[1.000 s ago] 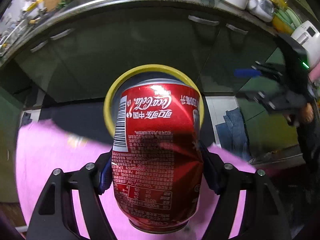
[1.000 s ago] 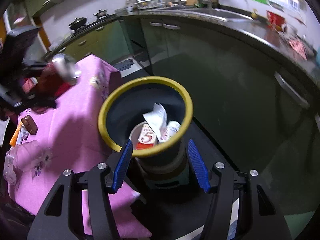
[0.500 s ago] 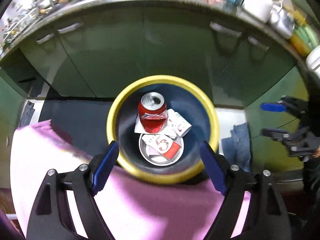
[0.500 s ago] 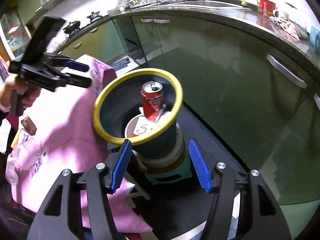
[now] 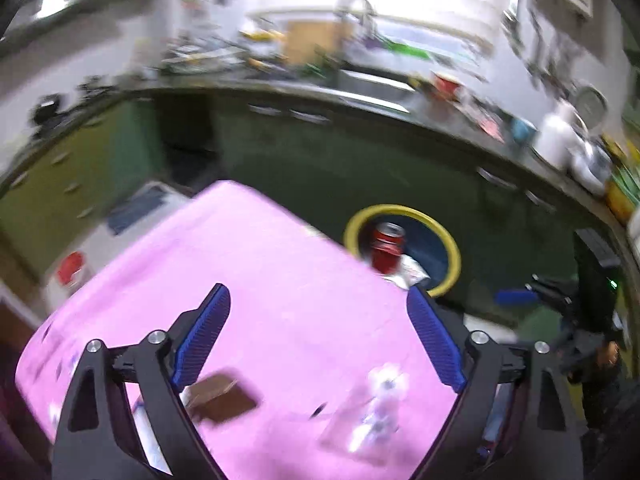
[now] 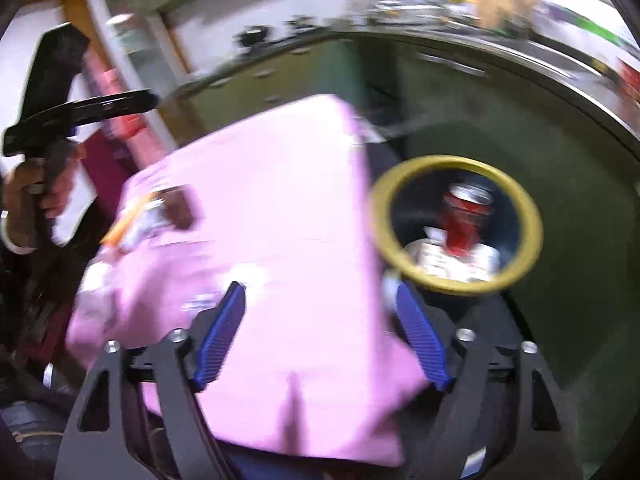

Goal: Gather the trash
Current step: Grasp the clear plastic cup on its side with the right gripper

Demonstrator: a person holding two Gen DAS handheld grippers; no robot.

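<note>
A dark bin with a yellow rim stands beside the pink-clothed table. A red cola can stands upright inside it on white paper trash. My left gripper is open and empty over the table. A brown wrapper and a clear crumpled plastic piece lie on the cloth near it. My right gripper is open and empty over the table's edge, left of the bin. Both views are blurred.
Dark green kitchen cabinets with a cluttered counter curve behind the bin. An orange item and more plastic litter lie at the table's far left. The other gripper shows in each view.
The left gripper let the can fall into the bin, then drew back over the table. The right gripper swung left from above the bin toward the table.
</note>
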